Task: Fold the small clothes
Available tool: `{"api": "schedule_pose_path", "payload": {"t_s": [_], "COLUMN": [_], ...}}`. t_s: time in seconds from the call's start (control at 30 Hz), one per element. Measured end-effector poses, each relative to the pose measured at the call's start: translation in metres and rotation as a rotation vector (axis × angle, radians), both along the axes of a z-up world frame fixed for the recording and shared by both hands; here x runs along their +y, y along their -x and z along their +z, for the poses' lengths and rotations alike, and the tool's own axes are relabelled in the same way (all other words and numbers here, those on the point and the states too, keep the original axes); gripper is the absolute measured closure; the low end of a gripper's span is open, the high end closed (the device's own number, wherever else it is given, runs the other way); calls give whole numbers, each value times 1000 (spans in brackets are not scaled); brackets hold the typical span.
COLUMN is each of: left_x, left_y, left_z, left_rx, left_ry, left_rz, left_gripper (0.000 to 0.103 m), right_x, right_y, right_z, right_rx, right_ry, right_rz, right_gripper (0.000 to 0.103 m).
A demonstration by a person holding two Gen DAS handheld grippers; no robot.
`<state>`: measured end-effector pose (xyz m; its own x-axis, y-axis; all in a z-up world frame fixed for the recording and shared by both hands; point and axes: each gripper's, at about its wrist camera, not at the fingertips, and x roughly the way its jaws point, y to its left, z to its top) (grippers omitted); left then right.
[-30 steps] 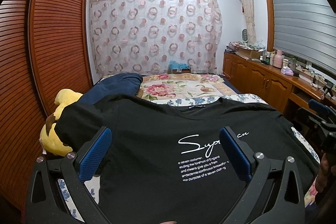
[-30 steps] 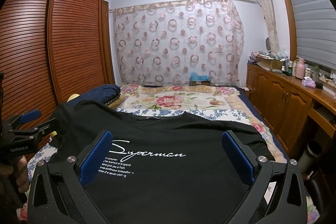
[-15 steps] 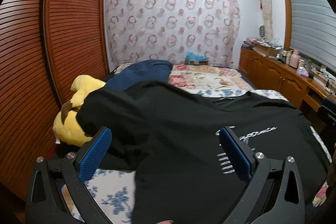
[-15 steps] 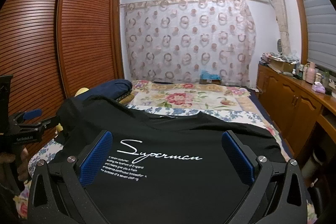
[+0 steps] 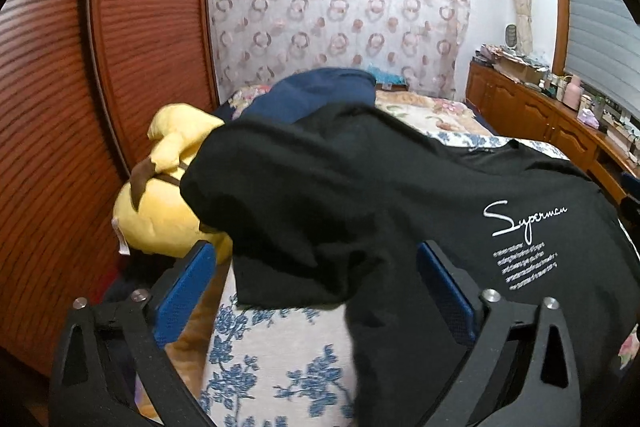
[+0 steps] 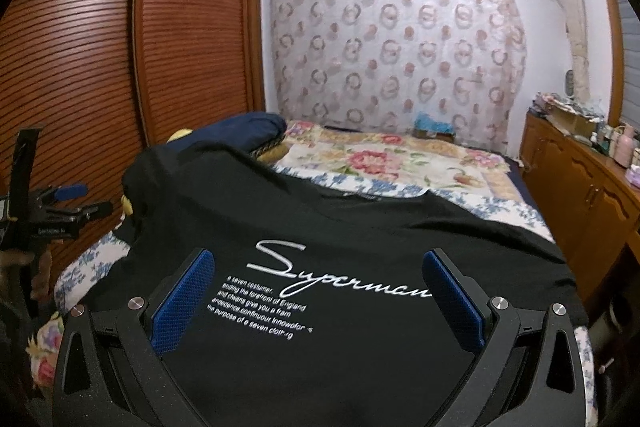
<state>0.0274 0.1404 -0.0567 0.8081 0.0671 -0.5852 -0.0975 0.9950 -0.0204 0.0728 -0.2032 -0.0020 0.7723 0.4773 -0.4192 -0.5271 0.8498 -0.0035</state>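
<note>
A black T-shirt (image 5: 360,211) with white "Superman" script lies spread face up on the bed (image 5: 280,339); it also fills the right wrist view (image 6: 360,227). Its left sleeve (image 5: 256,179) sticks out toward the yellow plush. My left gripper (image 5: 316,283) is open, jaws wide, at the shirt's left side below the sleeve; the shirt's edge lies between the blue pads. My right gripper (image 6: 318,291) is open over the shirt's chest print, its pads either side of the text. The left gripper also shows at the left edge of the right wrist view (image 6: 72,199).
A yellow plush toy (image 5: 160,203) and a navy blanket (image 5: 312,91) lie at the bed's left side by the slatted wooden wardrobe (image 5: 100,87). A floral quilt (image 6: 384,159) covers the far bed. A wooden cabinet (image 6: 580,195) runs along the right wall.
My left gripper has swung left, from the shirt's middle to its left sleeve and side edge. The right gripper has shifted slightly forward over the print. Both stay open.
</note>
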Motion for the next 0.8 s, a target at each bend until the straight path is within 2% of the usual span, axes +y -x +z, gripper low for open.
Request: {"api": "schedule_pose_path", "payload": {"t_s": [0.17,0.5,0.63,0.77,0.8], "left_x": [13,26,32,38,40], "left_y": [-10,-26,-32,-36,-36], "left_z": [-15,-46,-53,-57,-57], "left_rx": [76,218,252,253,251], "left_ry": [4,32,40,73,77], "left_rz": [-11,-4,2,4,8], "left_gripper": [27,47,51,51,54], "right_x": [0,12,19,21,21], "right_y": [-11,-24,-26,-30,-30], "right_z": [4,8,7,5,3], "right_rx": [37,56,66,80,85], "right_ry": [15,67,91,104,106], "right_rz": [28,85,111,133,142], "right_gripper": [0,0,0,0,0]}}
